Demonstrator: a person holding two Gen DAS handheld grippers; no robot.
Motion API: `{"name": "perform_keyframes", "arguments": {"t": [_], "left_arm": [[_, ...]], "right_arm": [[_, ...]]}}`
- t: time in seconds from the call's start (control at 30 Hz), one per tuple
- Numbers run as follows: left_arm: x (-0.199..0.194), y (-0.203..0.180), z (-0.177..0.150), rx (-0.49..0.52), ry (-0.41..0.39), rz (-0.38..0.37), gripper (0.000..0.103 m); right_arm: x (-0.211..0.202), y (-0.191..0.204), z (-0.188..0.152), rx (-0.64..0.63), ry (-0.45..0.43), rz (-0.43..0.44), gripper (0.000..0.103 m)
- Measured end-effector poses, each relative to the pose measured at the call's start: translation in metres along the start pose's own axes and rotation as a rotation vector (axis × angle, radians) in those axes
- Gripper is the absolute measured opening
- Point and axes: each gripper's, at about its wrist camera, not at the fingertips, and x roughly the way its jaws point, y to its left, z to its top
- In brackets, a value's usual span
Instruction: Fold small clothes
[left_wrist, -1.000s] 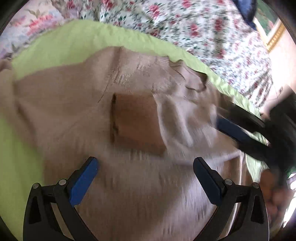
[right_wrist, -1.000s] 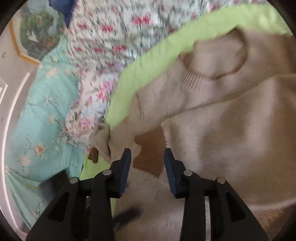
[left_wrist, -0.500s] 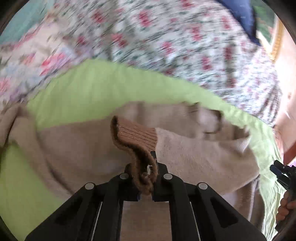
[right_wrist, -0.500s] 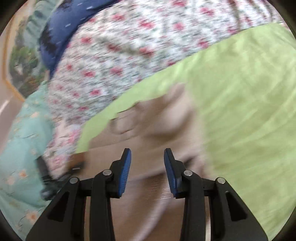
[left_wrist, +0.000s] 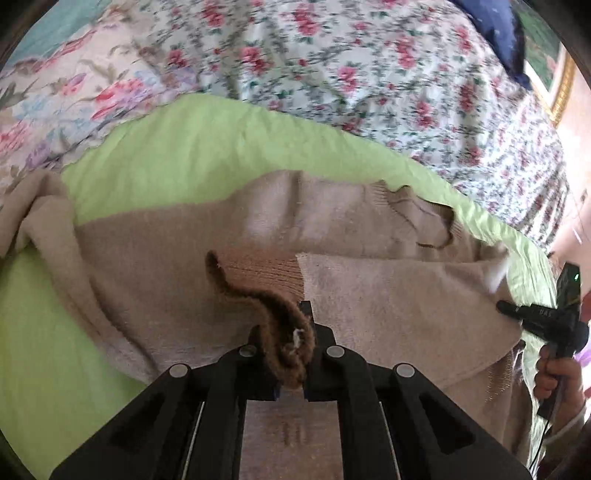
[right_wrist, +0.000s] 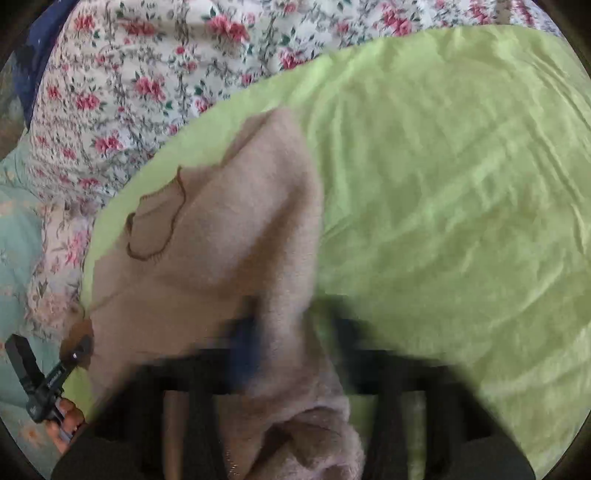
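A beige knit sweater (left_wrist: 362, 302) lies on a lime green cloth (left_wrist: 192, 155), its neck opening toward the far right. My left gripper (left_wrist: 291, 354) is shut on the sweater's brown ribbed cuff (left_wrist: 266, 291), with the sleeve drawn across the body. In the right wrist view the sweater (right_wrist: 229, 236) runs between the fingers of my right gripper (right_wrist: 291, 350), which is blurred by motion; a fold of knit lies in the gap between its fingers. The right gripper also shows at the right edge of the left wrist view (left_wrist: 532, 314).
A floral bedspread (left_wrist: 351, 66) surrounds the green cloth (right_wrist: 443, 184). A dark blue item (left_wrist: 495, 33) lies at the far right. Teal floral bedding (right_wrist: 18, 236) is at the left of the right wrist view, where the left gripper (right_wrist: 48, 376) and hand show.
My left gripper shut on the brown cuff and drew the sleeve over the sweater body. My right gripper swung from the cuff area to the sweater's side edge and is still moving.
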Motion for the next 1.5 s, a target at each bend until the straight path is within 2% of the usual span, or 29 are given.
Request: {"name": "perform_keyframes", "arguments": {"t": [0.13, 0.2, 0.33, 0.37, 0.43, 0.47, 0.53, 0.57, 0.6, 0.67, 0.7, 0.8, 0.83, 0.87, 0.9, 0.93, 0.97, 1.0, 1.03, 1.1, 1.13, 1.17, 1.27, 1.33, 1.4, 1.5], "left_arm": [[0.008, -0.029, 0.0, 0.068, -0.002, -0.047, 0.006], [0.016, -0.04, -0.003, 0.097, 0.001, -0.04, 0.006], [0.03, -0.041, -0.008, 0.105, 0.033, -0.031, 0.006], [0.028, -0.04, -0.009, 0.112, 0.028, -0.034, 0.006], [0.024, -0.041, -0.008, 0.128, 0.011, -0.046, 0.006], [0.023, -0.041, -0.008, 0.133, 0.006, -0.052, 0.006], [0.022, -0.041, -0.009, 0.146, 0.006, -0.052, 0.006], [0.022, -0.042, -0.009, 0.153, 0.008, -0.047, 0.006], [0.022, -0.041, -0.01, 0.156, 0.012, -0.043, 0.007], [0.021, -0.034, -0.012, 0.152, 0.028, -0.041, 0.011], [0.019, -0.028, -0.015, 0.145, 0.042, -0.045, 0.011], [0.003, -0.013, -0.022, 0.131, 0.039, -0.04, 0.013], [-0.006, -0.007, -0.025, 0.123, 0.029, -0.033, 0.013], [-0.016, 0.001, -0.027, 0.11, 0.018, -0.023, 0.013], [-0.027, 0.01, -0.029, 0.089, 0.007, -0.019, 0.019], [-0.036, 0.018, -0.029, 0.066, -0.003, -0.019, 0.035], [-0.046, 0.029, -0.029, 0.034, -0.015, -0.02, 0.046], [-0.058, 0.043, -0.029, -0.01, -0.033, -0.012, 0.065], [-0.07, 0.057, -0.028, -0.052, -0.06, -0.001, 0.071], [-0.091, 0.086, -0.024, -0.131, -0.108, 0.018, 0.076], [-0.099, 0.102, -0.02, -0.175, -0.125, 0.024, 0.085], [-0.106, 0.116, -0.017, -0.219, -0.143, 0.036, 0.086], [-0.126, 0.165, -0.01, -0.345, -0.192, 0.158, 0.086], [-0.136, 0.188, -0.01, -0.374, -0.215, 0.24, 0.086], [-0.136, 0.205, -0.007, -0.345, -0.193, 0.332, 0.086], [-0.121, 0.224, 0.003, -0.265, -0.136, 0.408, 0.085]], "right_arm": [[-0.047, -0.003, 0.011, -0.049, -0.094, -0.081, 0.008], [-0.05, -0.014, 0.013, -0.046, -0.073, -0.119, 0.008], [-0.022, -0.02, 0.003, -0.082, 0.016, -0.221, 0.01], [-0.024, -0.017, 0.001, -0.089, 0.001, -0.256, 0.015], [-0.044, -0.001, -0.004, -0.112, -0.108, -0.322, 0.018], [-0.051, 0.008, -0.006, -0.134, -0.148, -0.316, 0.017], [-0.062, 0.031, -0.014, -0.198, -0.201, -0.233, 0.018], [-0.058, 0.04, -0.018, -0.228, -0.181, -0.192, 0.021], [-0.045, 0.045, -0.022, -0.245, -0.123, -0.177, 0.023], [-0.017, 0.039, -0.029, -0.233, -0.013, -0.257, 0.024], [-0.01, 0.033, -0.031, -0.221, 0.015, -0.293, 0.024], [-0.023, 0.023, -0.04, -0.162, -0.016, -0.259, 0.024], [-0.031, 0.025, -0.043, -0.147, -0.031, -0.25, 0.026], [-0.04, 0.026, -0.047, -0.137, -0.05, -0.22, 0.032], [-0.049, 0.031, -0.053, -0.129, -0.067, -0.165, 0.036], [-0.057, 0.039, -0.061, -0.132, -0.078, -0.108, 0.043], [-0.059, 0.048, -0.068, -0.14, -0.082, -0.073, 0.046], [-0.062, 0.057, -0.077, -0.15, -0.082, -0.048, 0.046], [-0.063, 0.064, -0.084, -0.161, -0.079, -0.033, 0.046], [-0.062, 0.077, -0.099, -0.178, -0.061, 0.013, 0.047], [-0.06, 0.082, -0.106, -0.179, -0.045, 0.038, 0.047], [-0.059, 0.087, -0.111, -0.178, -0.034, 0.051, 0.047], [-0.053, 0.099, -0.127, -0.183, 0.003, 0.077, 0.047], [-0.053, 0.1, -0.136, -0.178, 0.02, 0.083, 0.047], [-0.051, 0.104, -0.143, -0.173, 0.038, 0.087, 0.047], [-0.047, 0.108, -0.144, -0.184, 0.058, 0.075, 0.047]]}}
